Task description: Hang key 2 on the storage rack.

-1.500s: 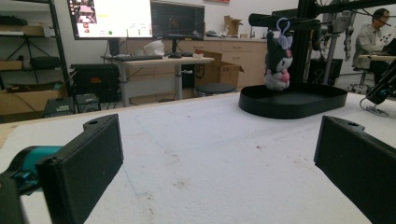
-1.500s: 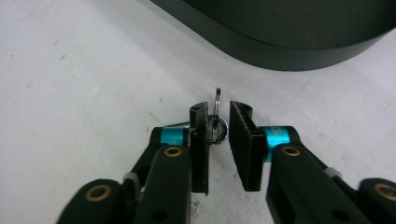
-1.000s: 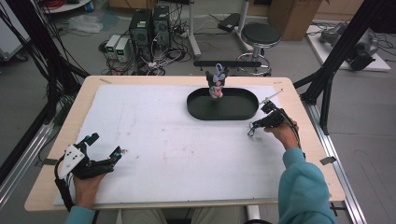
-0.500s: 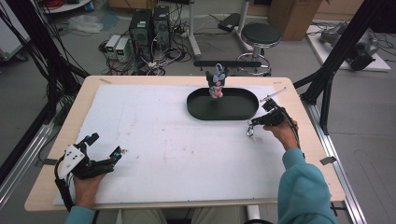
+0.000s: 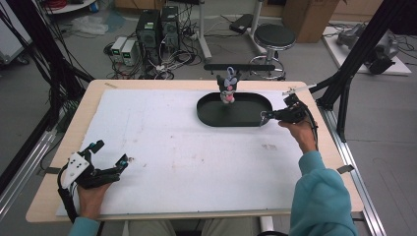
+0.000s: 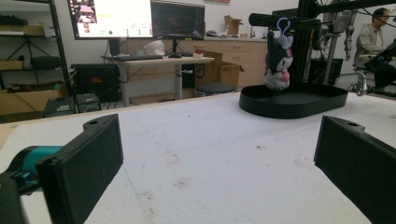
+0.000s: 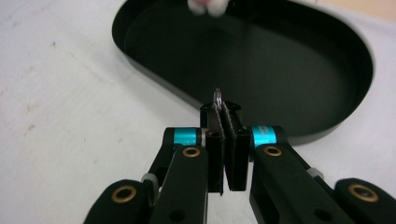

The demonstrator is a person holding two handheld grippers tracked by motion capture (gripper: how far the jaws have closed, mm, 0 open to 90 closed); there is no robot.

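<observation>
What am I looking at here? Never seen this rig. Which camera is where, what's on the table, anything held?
No robot: a person holds a hand-held gripper in each hand. One camera looks down from above; one rides on each gripper. On the white table sits a black oval tray with a plush toy standing in it. The left gripper rests near the front edge, fingers wide open and empty. The right gripper, at the tray's rim, is shut on a small thin thing, too small to identify.
</observation>
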